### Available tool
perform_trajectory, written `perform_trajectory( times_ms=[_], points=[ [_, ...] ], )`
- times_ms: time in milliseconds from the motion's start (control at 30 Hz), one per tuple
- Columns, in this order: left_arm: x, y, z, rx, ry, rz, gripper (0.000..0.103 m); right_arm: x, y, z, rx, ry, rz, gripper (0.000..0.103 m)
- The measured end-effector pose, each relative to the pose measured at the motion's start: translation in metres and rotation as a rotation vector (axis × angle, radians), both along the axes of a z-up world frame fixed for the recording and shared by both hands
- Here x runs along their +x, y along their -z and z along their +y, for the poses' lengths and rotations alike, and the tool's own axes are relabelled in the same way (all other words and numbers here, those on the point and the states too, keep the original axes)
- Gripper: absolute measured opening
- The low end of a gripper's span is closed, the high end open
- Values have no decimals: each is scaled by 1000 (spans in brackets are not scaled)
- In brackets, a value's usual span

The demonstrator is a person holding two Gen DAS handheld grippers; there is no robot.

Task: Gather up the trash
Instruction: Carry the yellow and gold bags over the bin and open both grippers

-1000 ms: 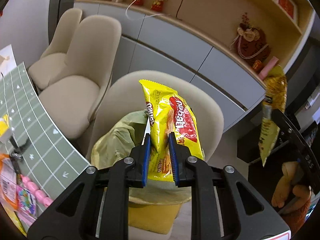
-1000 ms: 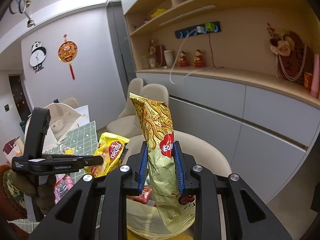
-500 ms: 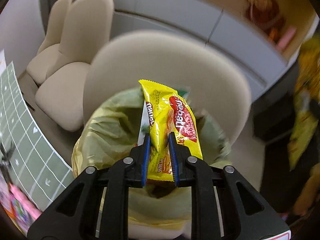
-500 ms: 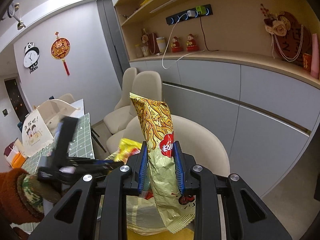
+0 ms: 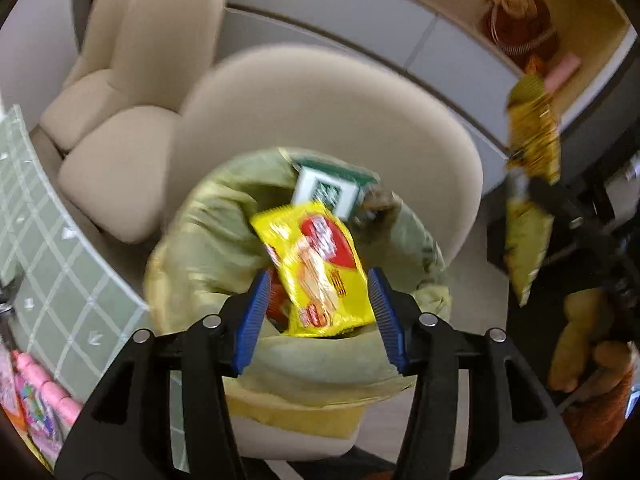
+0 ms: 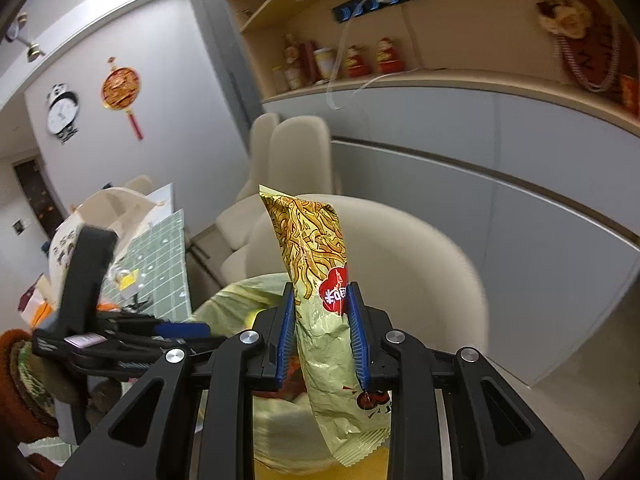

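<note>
A yellow-green trash bag stands open on a beige chair. My left gripper hovers over its mouth with its jaws opening. A yellow and red snack packet lies loose and tilted between them, blurred, over the bag. Inside the bag is a green and white box. My right gripper is shut on a tall gold noodle packet, upright above the bag. The gold packet also shows at the right of the left wrist view.
A table with a green checked cloth sits left of the chair, with pink wrappers at its near edge. Two more beige chairs stand behind it. Grey cabinets and shelves run along the wall.
The left gripper's jaws have spread apart and let go of the yellow packet, which has tipped over and slipped down toward the bag. Both grippers have sunk closer to the bag.
</note>
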State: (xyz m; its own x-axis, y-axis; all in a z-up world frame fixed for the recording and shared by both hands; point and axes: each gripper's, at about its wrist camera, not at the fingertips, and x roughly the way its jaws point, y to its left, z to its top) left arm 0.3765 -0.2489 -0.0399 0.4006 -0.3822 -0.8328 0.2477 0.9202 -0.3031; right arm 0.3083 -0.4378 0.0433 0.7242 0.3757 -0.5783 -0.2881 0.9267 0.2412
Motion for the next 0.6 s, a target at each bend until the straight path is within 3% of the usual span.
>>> perform_trajectory(
  times_ms=[167,300,433,600],
  points=[
    [-18,-33,40,-9,-113,-96,50,31,10,44,54,-132,52,25],
    [-37,-48,71,1,-196,-156,54,50,43,71,81,-189,164,25],
    [-58,-45,98,13,-260,-160,54,62,87,85,-9,-165,310,25],
    [-76,-32,135,11,-355,-114,54,62,108,85,-120,-107,371,25]
  ],
)
